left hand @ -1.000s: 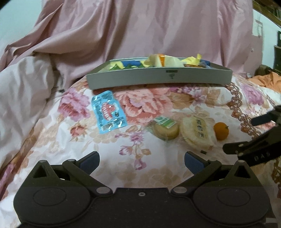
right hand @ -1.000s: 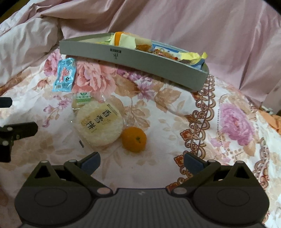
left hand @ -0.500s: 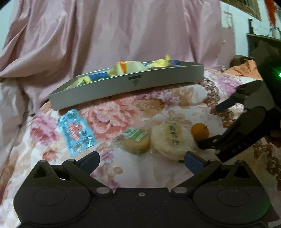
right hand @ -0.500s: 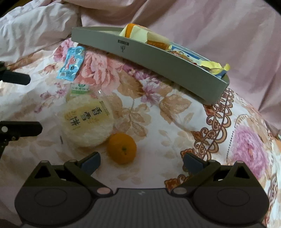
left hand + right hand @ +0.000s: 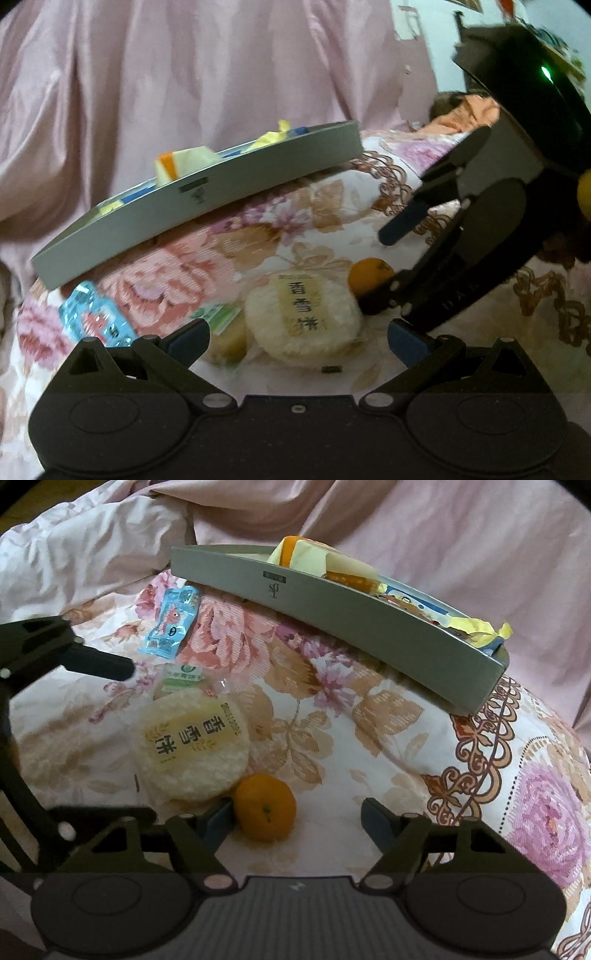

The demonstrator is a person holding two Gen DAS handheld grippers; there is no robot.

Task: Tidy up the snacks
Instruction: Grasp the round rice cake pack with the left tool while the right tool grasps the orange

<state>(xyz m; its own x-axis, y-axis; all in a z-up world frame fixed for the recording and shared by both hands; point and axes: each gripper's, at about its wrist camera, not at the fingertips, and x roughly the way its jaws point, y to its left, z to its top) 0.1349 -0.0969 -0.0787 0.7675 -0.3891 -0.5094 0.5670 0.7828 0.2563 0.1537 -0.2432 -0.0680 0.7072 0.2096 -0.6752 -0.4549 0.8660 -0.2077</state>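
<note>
A small orange (image 5: 266, 806) lies on the floral bedspread between the fingers of my right gripper (image 5: 297, 819). Its jaws are closing; the left pad touches the fruit and the right pad stands clear of it. A round rice cracker packet (image 5: 303, 317) sits between the open fingers of my left gripper (image 5: 297, 339), untouched. Left of it lie a small cake with a green label (image 5: 221, 332) and a blue packet (image 5: 92, 317). The grey tray (image 5: 332, 602) behind holds several wrapped snacks. In the left wrist view, the right gripper (image 5: 388, 264) straddles the orange (image 5: 369, 275).
The floral bedspread (image 5: 406, 760) bulges under the tray, which rests tilted on it. Pink quilts (image 5: 147, 92) are heaped behind and to the left. One left gripper finger (image 5: 96, 662) reaches in beside the rice cracker (image 5: 192, 746). An orange cloth (image 5: 469, 110) lies far right.
The right gripper came down around the orange and its jaws narrowed. My left gripper moved closer to the rice cracker and rolled, so the tray now looks tilted.
</note>
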